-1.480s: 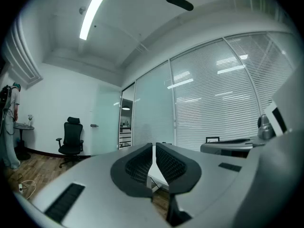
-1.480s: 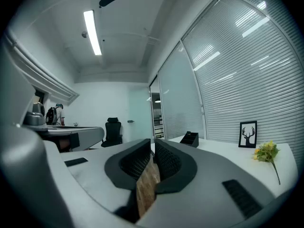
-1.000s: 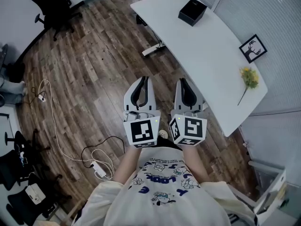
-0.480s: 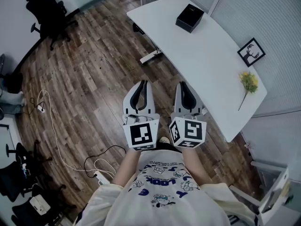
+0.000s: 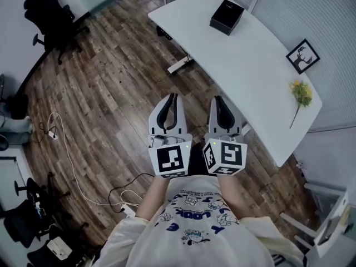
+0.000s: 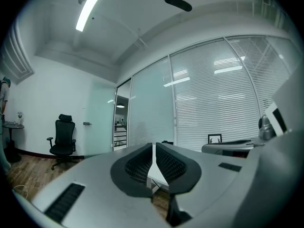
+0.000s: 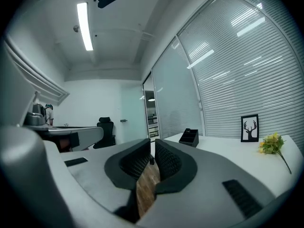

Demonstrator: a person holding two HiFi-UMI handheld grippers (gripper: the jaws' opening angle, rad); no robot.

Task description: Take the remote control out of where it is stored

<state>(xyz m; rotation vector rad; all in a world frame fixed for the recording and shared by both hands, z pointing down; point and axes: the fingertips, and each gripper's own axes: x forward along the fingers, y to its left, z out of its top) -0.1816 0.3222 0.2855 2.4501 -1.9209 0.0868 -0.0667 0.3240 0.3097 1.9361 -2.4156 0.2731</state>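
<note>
Hardly moved from a second before: kept the left gripper (image 5: 172, 98) and the right gripper (image 5: 216, 99) side by side, close to the belly, pointing forward and level over the wood floor (image 5: 111, 93). Squeezed both sets of jaws shut, with nothing between them.

Could not see the remote control in any view. Saw a black box (image 5: 226, 16) at the far end of the white desk (image 5: 250, 77), well apart from both grippers; could not see what lay inside it. Could not see the hands, hidden under the marker cubes.

Held the right gripper just beside the near edge of the desk. Had wide open floor ahead and to the left, with only a white cable (image 5: 72, 166) and a black chair (image 5: 53, 18) far off.
</note>
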